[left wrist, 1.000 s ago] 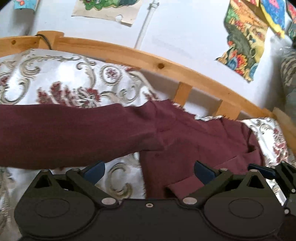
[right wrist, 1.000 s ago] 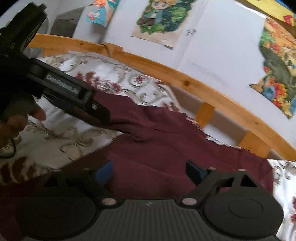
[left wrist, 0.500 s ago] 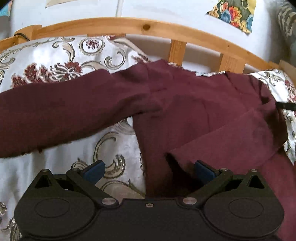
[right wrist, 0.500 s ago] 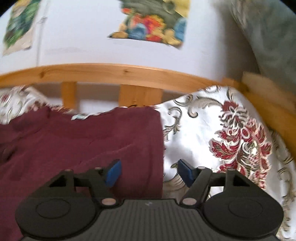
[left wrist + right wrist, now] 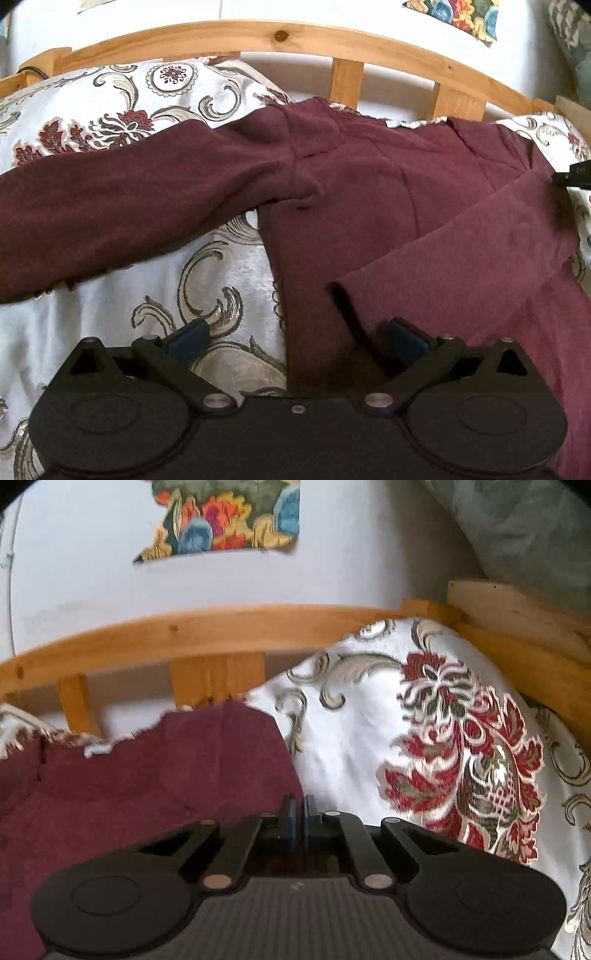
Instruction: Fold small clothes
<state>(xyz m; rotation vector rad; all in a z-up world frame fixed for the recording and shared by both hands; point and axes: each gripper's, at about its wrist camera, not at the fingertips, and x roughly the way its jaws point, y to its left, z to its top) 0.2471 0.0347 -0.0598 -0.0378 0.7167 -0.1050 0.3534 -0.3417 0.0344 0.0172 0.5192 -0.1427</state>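
Note:
A maroon long-sleeved top lies spread on the bed. Its left sleeve stretches out to the left. The right sleeve is folded across the body, with its cuff near the middle. My left gripper hovers open over the top's left side edge, one finger above the bedspread and the other above the folded sleeve. My right gripper is shut at the right edge of the top, with the fabric edge pinched between the pads. Its tip shows at the right shoulder in the left wrist view.
A white bedspread with a red and gold floral pattern covers the bed. A curved wooden bed rail runs along the back, against a white wall with colourful pictures. A grey-green cushion sits at the top right.
My right gripper swung from the middle of the top to its right edge and shut there. My left gripper sank and tilted down toward the top, and stays open.

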